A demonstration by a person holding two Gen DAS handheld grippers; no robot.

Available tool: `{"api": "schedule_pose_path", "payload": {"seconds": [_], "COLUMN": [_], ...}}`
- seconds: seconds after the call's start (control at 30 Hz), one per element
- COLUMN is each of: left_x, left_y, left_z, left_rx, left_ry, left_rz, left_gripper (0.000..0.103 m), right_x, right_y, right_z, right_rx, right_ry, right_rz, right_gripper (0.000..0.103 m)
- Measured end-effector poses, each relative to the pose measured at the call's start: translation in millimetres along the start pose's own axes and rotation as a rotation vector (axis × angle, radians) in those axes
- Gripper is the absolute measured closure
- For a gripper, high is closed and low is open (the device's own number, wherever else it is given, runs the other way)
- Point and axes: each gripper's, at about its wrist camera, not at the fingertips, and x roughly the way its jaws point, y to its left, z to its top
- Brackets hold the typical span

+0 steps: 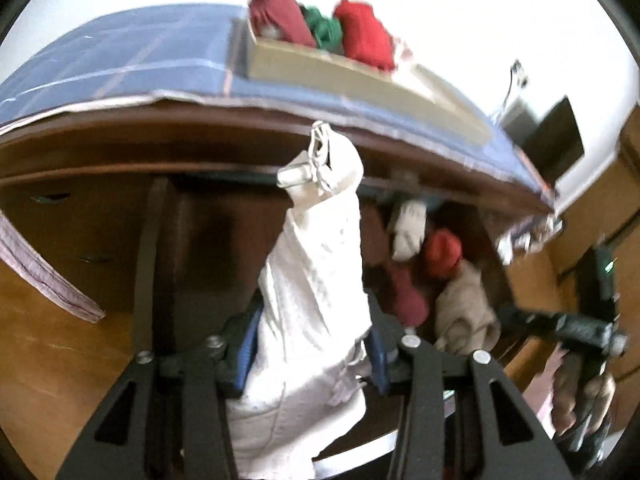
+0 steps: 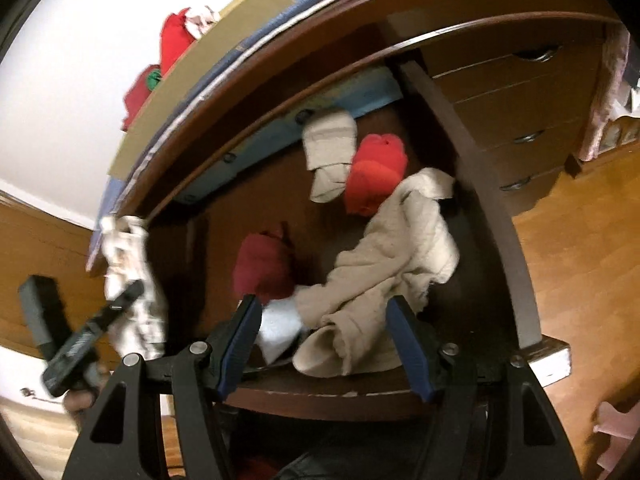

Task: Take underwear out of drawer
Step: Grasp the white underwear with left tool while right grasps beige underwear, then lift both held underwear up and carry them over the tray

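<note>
Open drawer holding beige garment, red and maroon pieces, left tool clenched on white underwear raised above it, right tool released, angled down over beige garment.

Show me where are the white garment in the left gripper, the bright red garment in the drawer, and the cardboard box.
white garment (image 1: 316, 288), left wrist view, middle fold
bright red garment (image 2: 376, 174), right wrist view, centre
cardboard box (image 1: 360, 80), left wrist view, side wall

We see a white wall behind a dark wooden dresser, whose surface carries a blue checked cloth. Warm wooden floor spreads beside it, and curved metal handles mark its closed drawers.
</note>
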Motion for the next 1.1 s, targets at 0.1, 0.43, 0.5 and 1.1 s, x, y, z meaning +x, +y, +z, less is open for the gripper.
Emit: {"api": "schedule_pose_path", "payload": {"seconds": [0.1, 0.43, 0.5, 1.1], "left_x": [-12, -29, -28, -22], "left_y": [0, -8, -9, -22], "left_z": [0, -8, -7, -10], "left_rx": [-0.010, 0.036, 0.038, 0.059], "left_ry": [-0.028, -0.078, -0.076, -0.058], "left_rz": [-0.003, 0.016, 0.011, -0.004], "left_gripper": [0.059, 0.059, 0.059, 0.059], "right_x": [4, 45, 59, 31], "right_y": [2, -3, -4, 10], "right_z": [3, 26, 26, 7], "right_rx": [0.012, 0.090, 0.093, -0.059], "right_ry": [0.022, 0.161, 0.208, 0.052], "right_rz": [-0.010, -0.179, -0.188, -0.098], "right_gripper": [0.036, 0.036, 0.036, 0.069]}}
